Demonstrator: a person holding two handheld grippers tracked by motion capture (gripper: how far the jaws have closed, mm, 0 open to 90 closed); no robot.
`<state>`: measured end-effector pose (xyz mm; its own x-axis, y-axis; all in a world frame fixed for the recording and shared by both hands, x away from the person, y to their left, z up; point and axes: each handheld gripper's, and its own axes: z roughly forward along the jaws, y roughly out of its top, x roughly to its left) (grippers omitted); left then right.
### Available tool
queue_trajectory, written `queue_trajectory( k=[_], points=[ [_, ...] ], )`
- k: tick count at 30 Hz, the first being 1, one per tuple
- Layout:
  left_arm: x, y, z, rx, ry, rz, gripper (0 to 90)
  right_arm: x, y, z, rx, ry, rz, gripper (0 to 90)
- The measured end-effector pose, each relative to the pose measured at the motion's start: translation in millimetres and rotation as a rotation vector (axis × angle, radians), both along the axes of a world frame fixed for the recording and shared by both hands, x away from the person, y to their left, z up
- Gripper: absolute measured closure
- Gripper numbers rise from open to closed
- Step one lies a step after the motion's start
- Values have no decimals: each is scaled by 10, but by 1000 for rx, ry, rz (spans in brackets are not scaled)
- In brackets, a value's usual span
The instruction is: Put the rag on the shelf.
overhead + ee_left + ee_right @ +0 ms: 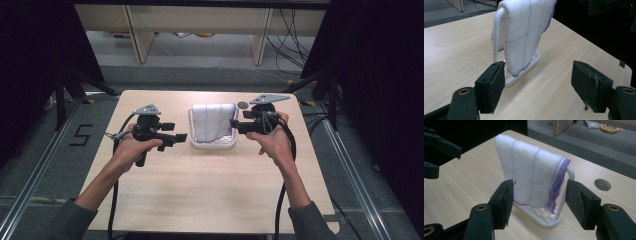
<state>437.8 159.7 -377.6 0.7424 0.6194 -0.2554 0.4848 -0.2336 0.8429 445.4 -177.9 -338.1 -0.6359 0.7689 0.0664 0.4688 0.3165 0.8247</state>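
- Hanging over the top bar of a small white rack (194, 143): a white cloth (214, 121) with thin purple grid lines and a purple hem, draping down both sides of the bar.
- Standing upright near the middle of the far half of the light wooden tabletop (200, 185), on a slotted white base.
- Hovering just to the left of the rack in the high view: the left gripper (181, 137), gripped in a hand, pointing sideways toward the cloth and standing apart from it.
- Gaping wide in the left gripper view (537, 86), pads bare, nothing between them, the cloth and rack sitting a little way beyond the jaw tips.
- Hovering at the right edge of the rack in the high view: the right gripper (233, 124), pointing inward, its tip just beside the cloth; touching or not, impossible to tell.
- Standing wide apart in the right gripper view (539, 201), jaws framing the hemmed end of the cloth and the rack's side post, neither pad pressing on the fabric.
- Lying in the tabletop just behind the right gripper: a round grey grommet (242, 105).
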Motion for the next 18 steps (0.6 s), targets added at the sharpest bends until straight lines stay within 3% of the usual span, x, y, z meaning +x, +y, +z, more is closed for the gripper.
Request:
queue_trajectory(
  k=[2,4,5,9,13,18],
  points=[
    [-21,10,-27,-7,3,2,268,-18,-1,-34,3,-14,5,405],
    [-45,18,-50,-11,3,1,264,-53,7,-54,10,14,-7,402],
    [-51,25,-62,-9,8,-11,264,-40,-3,-82,3,-17,11,401],
    [-91,25,-122,-15,3,-8,258,-98,8,-140,20,12,3,399],
    [-128,26,-179,-20,9,-9,258,-127,4,-200,14,-7,25,395],
    [-179,31,-247,-25,10,-10,258,-188,19,-285,30,10,32,390]
  ],
)
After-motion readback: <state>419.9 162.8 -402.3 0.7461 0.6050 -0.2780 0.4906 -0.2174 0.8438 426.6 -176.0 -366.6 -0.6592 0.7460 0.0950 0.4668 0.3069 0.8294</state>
